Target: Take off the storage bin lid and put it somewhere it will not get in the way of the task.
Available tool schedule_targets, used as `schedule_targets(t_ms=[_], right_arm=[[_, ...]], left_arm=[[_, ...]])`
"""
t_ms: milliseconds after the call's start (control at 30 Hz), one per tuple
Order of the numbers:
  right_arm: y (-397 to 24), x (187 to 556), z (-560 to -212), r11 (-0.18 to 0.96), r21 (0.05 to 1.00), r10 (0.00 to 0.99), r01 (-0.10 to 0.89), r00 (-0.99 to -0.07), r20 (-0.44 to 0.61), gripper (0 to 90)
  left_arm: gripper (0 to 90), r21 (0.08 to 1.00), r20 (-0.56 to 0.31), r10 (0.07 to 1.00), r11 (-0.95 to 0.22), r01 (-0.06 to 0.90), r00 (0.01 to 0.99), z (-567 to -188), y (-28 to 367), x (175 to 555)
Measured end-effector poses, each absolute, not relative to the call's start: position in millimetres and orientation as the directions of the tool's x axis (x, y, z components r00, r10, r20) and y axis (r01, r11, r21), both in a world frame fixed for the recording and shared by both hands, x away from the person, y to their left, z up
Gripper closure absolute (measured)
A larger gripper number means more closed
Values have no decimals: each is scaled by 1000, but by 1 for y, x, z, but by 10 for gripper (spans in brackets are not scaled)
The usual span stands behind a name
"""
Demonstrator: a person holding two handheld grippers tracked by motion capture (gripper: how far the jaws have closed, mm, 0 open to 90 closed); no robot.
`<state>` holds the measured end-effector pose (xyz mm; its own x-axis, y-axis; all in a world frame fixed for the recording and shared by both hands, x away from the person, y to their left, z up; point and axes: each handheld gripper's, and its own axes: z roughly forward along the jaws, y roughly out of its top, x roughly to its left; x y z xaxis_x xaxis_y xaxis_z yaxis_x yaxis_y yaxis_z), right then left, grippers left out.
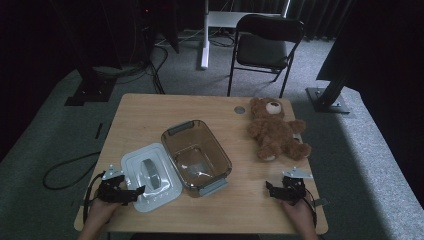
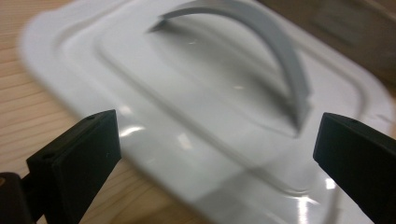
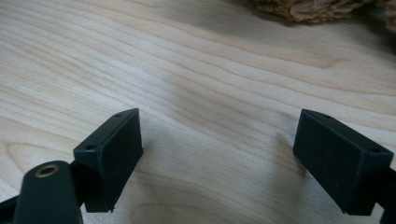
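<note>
A white lid (image 1: pixel 165 186) with a grey arched handle (image 1: pixel 150 170) lies flat on the wooden table (image 1: pixel 150 115), beside a clear brownish container (image 1: pixel 226 161) that stands without it. My left gripper (image 1: pixel 136 192) sits at the lid's near left edge, open. In the left gripper view the lid (image 2: pixel 196 112) and its handle (image 2: pixel 275 42) lie just ahead, and my gripper (image 2: pixel 217 154) has nothing pressed between its jaws. A brown teddy bear (image 1: pixel 275 130) lies at the right. My right gripper (image 1: pixel 270 187) rests in front of the bear, open over bare wood (image 3: pixel 187 70).
A small grey disc (image 1: pixel 240 109) sits in the table near the bear's head. Beyond the table stands a black folding chair (image 1: pixel 267 42). A cable (image 1: pixel 65 170) loops on the carpet at the left. Metal stand bases flank the table.
</note>
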<state>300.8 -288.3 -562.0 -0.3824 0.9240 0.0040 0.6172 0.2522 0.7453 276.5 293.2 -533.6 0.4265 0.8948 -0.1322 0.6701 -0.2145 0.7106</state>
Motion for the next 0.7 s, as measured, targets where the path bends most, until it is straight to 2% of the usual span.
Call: schedule_targets(t_ms=[233,500,533,700], right_arm=[[-290,301,-562,235,749,927,620,-375,20,146],[-288,301,-562,252,743,925,620,-381,4,130],[-288,301,-562,251,743,925,620,-379,4,130],[-289,302,-562,244,741,930,625,-368,4,128]], left_arm=[[17,719,-129,938,-135,682,322,-540,305,270],[17,735,-51,981,-91,672,188,-542,317,262],[17,729,-35,988,-76,680,148,-543,322,262],[17,719,-18,994,-61,693,106,-547,329,260]])
